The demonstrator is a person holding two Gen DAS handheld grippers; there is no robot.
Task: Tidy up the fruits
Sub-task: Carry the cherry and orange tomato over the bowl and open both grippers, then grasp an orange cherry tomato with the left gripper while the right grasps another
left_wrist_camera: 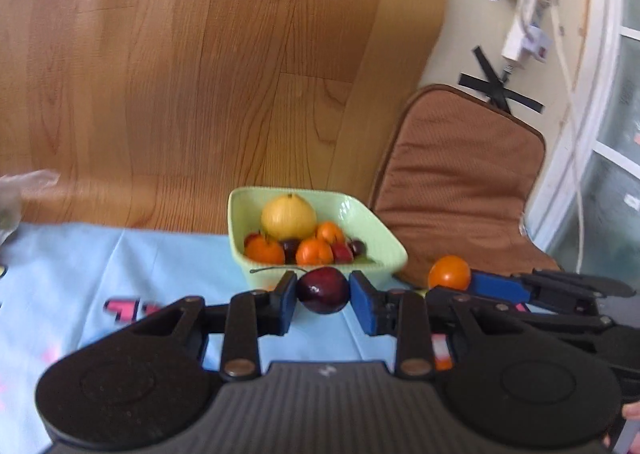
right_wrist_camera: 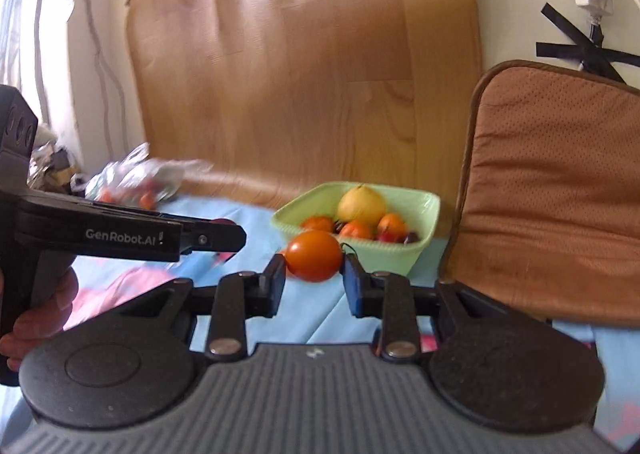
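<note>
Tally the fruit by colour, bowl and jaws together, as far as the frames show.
Yellow: 1, in the bowl
Orange: 4, three in the bowl, one in the right jaws
Dark or red: at least 4, one cherry in the left jaws
Total: at least 9

Layout at table: bowl ahead, a fruit in each gripper.

The bowl (left_wrist_camera: 370, 230) stood on the cloth (left_wrist_camera: 120, 274) at the table's far edge, with the board (left_wrist_camera: 240, 73) upright behind it and the cushion (left_wrist_camera: 460, 181) just right of it. In the bowl, the pear (left_wrist_camera: 289, 215) sat at the back, smaller fruits before it. The left gripper (left_wrist_camera: 323, 291) held a cherry (left_wrist_camera: 323, 291) before the bowl. To its right, the right gripper (right_wrist_camera: 314, 262) held a tomato (right_wrist_camera: 315, 256), likewise before the bowl. A bag (right_wrist_camera: 140, 177) lay far left on the cloth.
</note>
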